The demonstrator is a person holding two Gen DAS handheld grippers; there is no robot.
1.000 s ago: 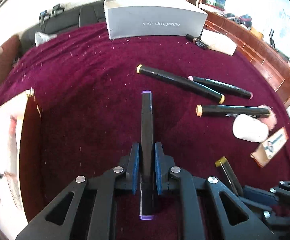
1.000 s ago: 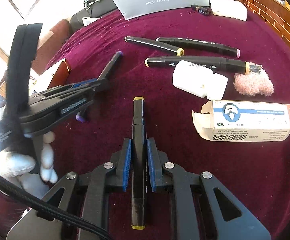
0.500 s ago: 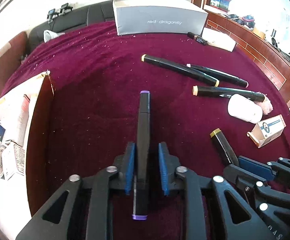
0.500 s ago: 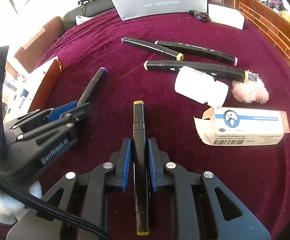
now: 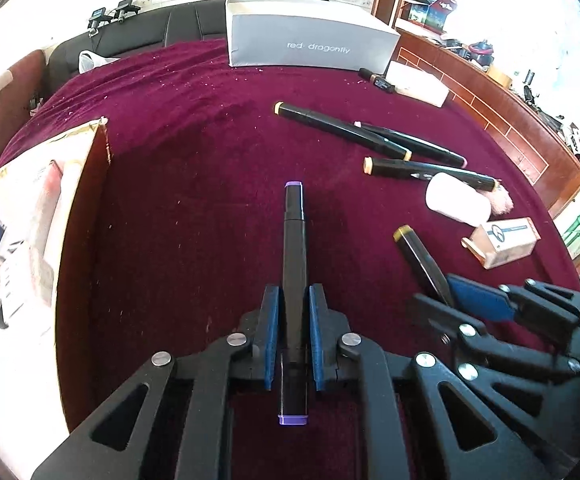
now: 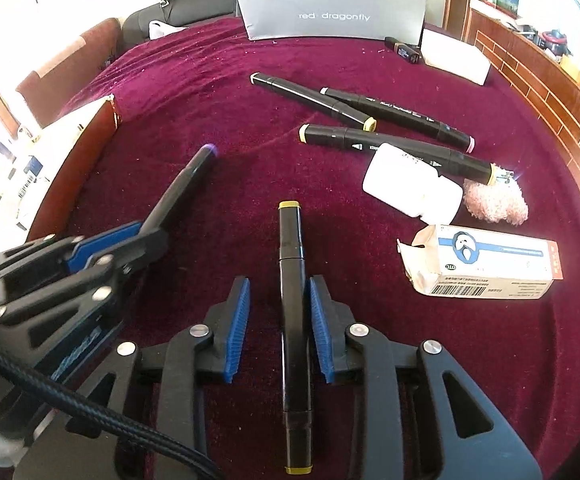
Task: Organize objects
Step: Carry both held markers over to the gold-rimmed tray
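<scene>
My left gripper (image 5: 293,300) is shut on a black purple-capped marker (image 5: 294,248) that points forward over the maroon cloth (image 5: 194,184); the gripper and marker also show in the right wrist view (image 6: 186,184). My right gripper (image 6: 278,292) has its jaws apart around a black yellow-capped marker (image 6: 292,280), which leans against the right pad (image 6: 320,320). That marker shows in the left wrist view (image 5: 418,256). Three more black markers (image 6: 370,128) lie on the cloth ahead.
A grey "red dragonfly" box (image 6: 330,8) stands at the far edge, a white box (image 6: 454,56) to its right. A white bottle (image 6: 410,184), pink fluff (image 6: 494,200) and a small carton (image 6: 482,264) lie on the right. An open brown box (image 5: 78,216) stands left.
My right gripper's jaws have opened; the yellow-capped marker now sits loose against the right pad. Both grippers moved back and lower towards the cloth. The left stays shut on the purple marker.
</scene>
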